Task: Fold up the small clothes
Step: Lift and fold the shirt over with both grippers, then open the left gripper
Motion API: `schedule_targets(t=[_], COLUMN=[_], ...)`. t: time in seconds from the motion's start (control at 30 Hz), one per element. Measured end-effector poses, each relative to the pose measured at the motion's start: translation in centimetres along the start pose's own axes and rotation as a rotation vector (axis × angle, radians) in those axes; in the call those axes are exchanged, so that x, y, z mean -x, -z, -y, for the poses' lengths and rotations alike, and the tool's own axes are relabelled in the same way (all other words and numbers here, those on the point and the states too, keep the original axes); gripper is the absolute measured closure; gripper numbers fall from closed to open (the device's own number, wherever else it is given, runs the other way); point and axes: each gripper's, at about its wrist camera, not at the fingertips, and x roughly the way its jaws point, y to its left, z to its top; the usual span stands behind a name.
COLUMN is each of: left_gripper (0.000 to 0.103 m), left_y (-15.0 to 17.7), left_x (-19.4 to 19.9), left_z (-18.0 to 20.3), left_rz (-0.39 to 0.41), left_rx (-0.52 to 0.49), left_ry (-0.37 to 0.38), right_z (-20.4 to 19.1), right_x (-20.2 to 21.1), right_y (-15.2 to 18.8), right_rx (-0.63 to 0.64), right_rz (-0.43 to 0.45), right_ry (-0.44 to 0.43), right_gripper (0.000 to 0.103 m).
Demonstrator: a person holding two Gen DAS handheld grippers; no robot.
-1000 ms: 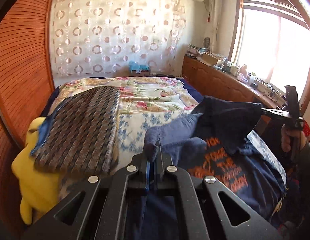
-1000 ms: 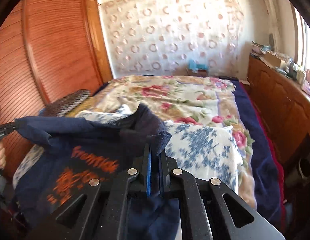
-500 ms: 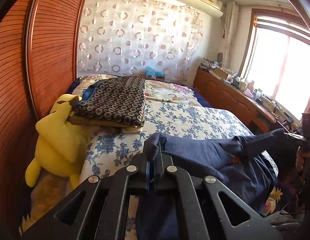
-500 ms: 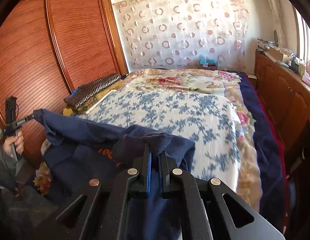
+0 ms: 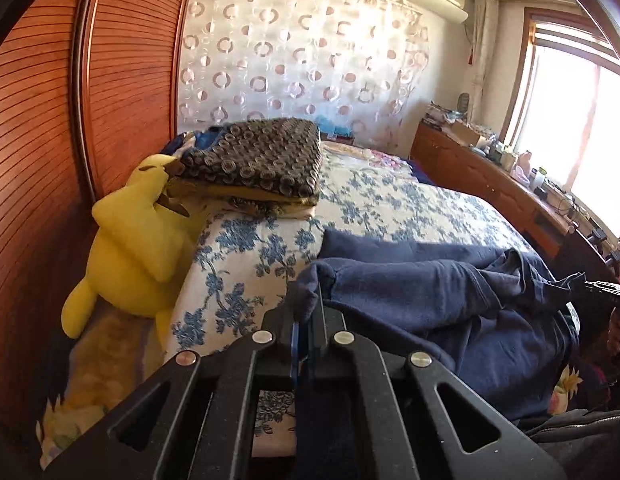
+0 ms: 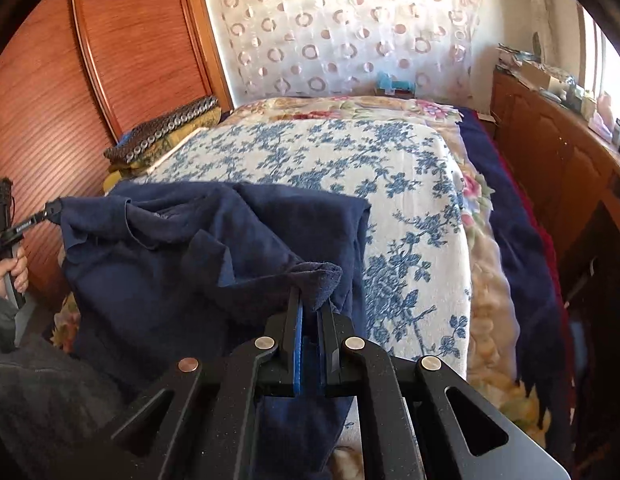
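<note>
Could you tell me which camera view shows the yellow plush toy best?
The left wrist view: the plush shows nearly whole, lying at the bed's edge beside the wardrobe, its head under the folded pile. The right wrist view shows the pile, but no plush that I can make out.

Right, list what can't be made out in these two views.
- Navy shirt: its print is folded out of sight in both views.
- Shirt's near hem: hidden under the right gripper and left gripper.
- Items on the sideboard: too small, washed out by window glare.
- Yellow plush: face tucked under the folded blanket.
</note>
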Motion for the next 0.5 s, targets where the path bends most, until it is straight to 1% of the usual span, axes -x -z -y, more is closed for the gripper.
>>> schedule_targets(t=[0.1, 0.2, 0.23, 0.37, 0.47, 0.5], left_gripper=[0.100, 0.100, 0.100, 0.100, 0.100, 0.100], left_y=[-0.4, -0.6, -0.6, -0.4, -0.1, 0.0], left_x=[0.8, 1.1, 1.2, 1.5, 1.4, 1.3], left_z=[-0.2, -0.3, -0.3, -0.4, -0.4, -0.2], left_rz=[0.029, 0.034, 0.035, 0.037, 0.028, 0.027], left_rx=[-0.002, 0.001, 0.004, 0.008, -0.006, -0.017], left_ry=[0.001, -0.003, 0.000, 0.000, -0.004, -0.019], right_z=[0.1, -0.2, -0.3, -0.9, -0.7, -0.2], right_x=[1.4, 2.8, 3.2, 4.1, 3.1, 2.7], right_y=[-0.4, -0.4, 0.2, 2.0, 2.9, 2.8], right_rx=[0.016, 0.035, 0.039, 0.064, 0.049, 0.044], right_rz=[0.028, 0.038, 0.038, 0.007, -0.035, -0.045], right_ry=[0.015, 0.015, 0.011, 0.010, -0.004, -0.002], right_gripper=[0.098, 0.098, 0.098, 0.098, 0.098, 0.098])
